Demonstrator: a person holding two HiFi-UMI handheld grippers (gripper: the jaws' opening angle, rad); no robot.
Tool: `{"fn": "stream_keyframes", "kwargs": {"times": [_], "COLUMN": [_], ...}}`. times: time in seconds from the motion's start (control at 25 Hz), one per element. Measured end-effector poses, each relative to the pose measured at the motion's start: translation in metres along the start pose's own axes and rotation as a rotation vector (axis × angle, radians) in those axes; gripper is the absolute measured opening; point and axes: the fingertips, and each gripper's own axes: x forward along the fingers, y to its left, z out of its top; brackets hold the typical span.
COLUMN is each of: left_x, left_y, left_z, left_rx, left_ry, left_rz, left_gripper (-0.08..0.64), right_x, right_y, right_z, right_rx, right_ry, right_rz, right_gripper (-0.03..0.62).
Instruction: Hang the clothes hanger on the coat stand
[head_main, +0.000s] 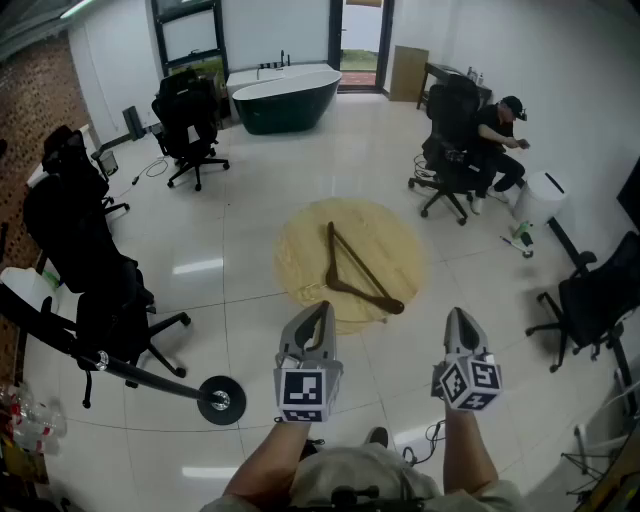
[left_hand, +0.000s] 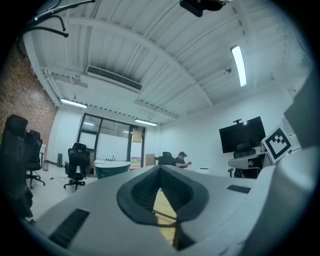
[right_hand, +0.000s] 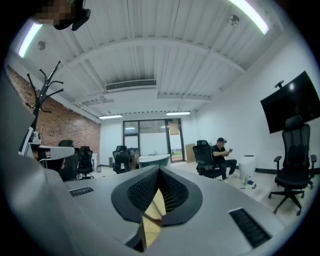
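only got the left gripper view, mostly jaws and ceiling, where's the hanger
Observer: The wooden hanger lies flat on the round table, ahead of both hand-held grippers, untouched.
Operator: right one holding anything
Observer: No, the right hand-held gripper is shut and empty.
Operator: where does the coat stand sit
Observer: The coat stand has its round base on the floor, just left of the left hand-held gripper.
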Motion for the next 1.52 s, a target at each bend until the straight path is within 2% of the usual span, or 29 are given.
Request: {"fn": "stream_keyframes", "kwargs": {"times": [0.2, 0.32, 0.44, 0.56, 0.8, 0.92, 1.04, 1.24, 1.4, 1.52], "left_x": [-0.006, -0.001, 0.013, 0.046, 0.146, 0.175, 0.181, 0.183, 0.197, 0.211], "left_y": [-0.01, -0.017, -0.036, -0.081, -0.201, -0.236, -0.224, -0.16, -0.144, -0.13], "left_z": [0.03, 0.031, 0.023, 0.014, 0.001, -0.007, -0.019, -0.029, -0.038, -0.047], "left_rx": [0.058, 0.054, 0.073, 0.096, 0.089, 0.103, 0.106, 0.076, 0.06, 0.043], "left_ry": [-0.029, -0.024, -0.009, 0.006, 0.058, 0.081, 0.122, 0.138, 0.132, 0.13], "left_rz": [0.01, 0.031, 0.063, 0.122, 0.277, 0.336, 0.392, 0.425, 0.44, 0.471], "left_gripper": [0.005, 0.005, 0.005, 0.005, 0.005, 0.005, 0.005, 0.008, 0.008, 0.028], "right_x": [0.0, 0.008, 0.022, 0.039, 0.082, 0.101, 0.118, 0.155, 0.177, 0.201], "right_y": [0.044, 0.059, 0.055, 0.013, -0.116, -0.147, -0.134, -0.079, -0.071, -0.061], "right_z": [0.035, 0.042, 0.041, 0.039, 0.051, 0.045, 0.03, 0.017, 0.009, -0.001], "right_rx": [-0.051, -0.074, -0.093, -0.1, -0.152, -0.187, -0.235, -0.311, -0.363, -0.396], "right_ry": [-0.053, -0.064, -0.08, -0.094, -0.094, -0.095, -0.076, -0.048, -0.03, -0.034], "right_rz": [0.102, 0.169, 0.247, 0.336, 0.551, 0.642, 0.712, 0.745, 0.763, 0.812], "right_gripper": [0.002, 0.002, 0.002, 0.002, 0.002, 0.002, 0.002, 0.002, 0.002, 0.002]}}
